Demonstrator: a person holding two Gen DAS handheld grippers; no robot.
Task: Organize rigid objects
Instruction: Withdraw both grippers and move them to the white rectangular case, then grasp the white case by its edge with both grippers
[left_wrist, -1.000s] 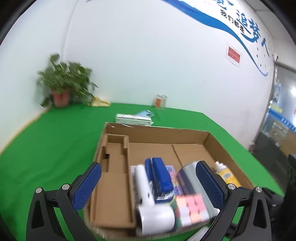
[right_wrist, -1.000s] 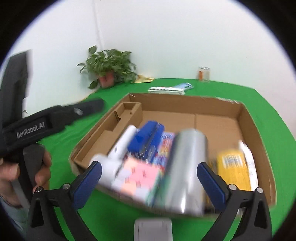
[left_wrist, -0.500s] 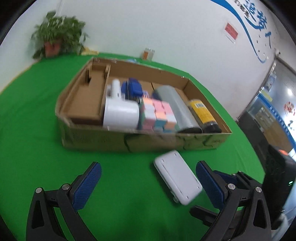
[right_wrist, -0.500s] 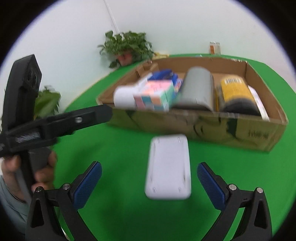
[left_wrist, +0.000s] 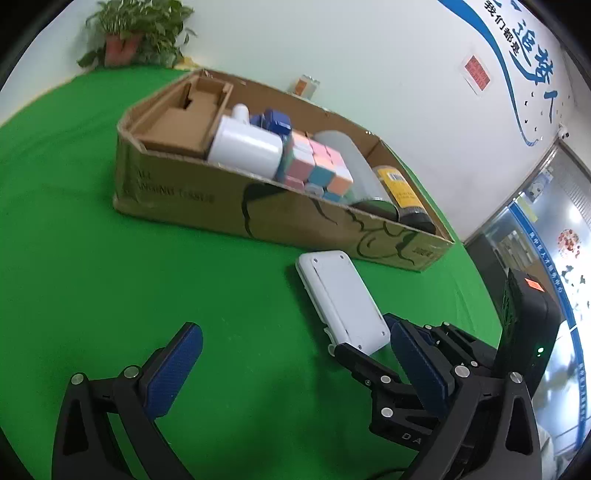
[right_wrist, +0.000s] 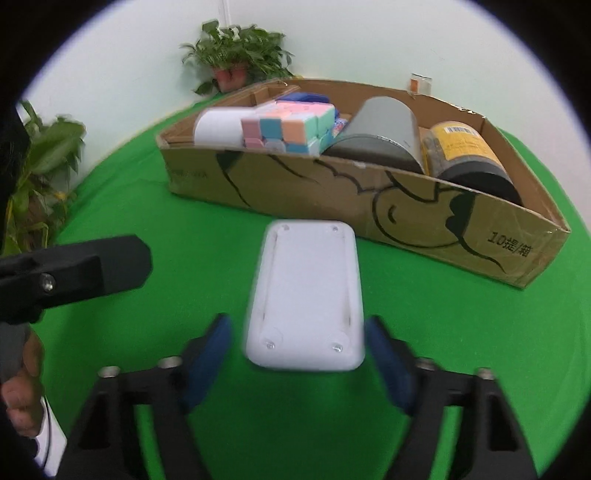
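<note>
white case (left_wrist: 341, 299) lies beside cardboard box (left_wrist: 280, 214).

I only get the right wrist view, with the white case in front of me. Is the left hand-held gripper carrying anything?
Observer: No. The left hand-held gripper is open, with only green cloth between its pads.
Operator: Is there any free room in the box?
Observer: Yes. At the left end of the cardboard box, the cardboard insert has nothing on it.
</note>
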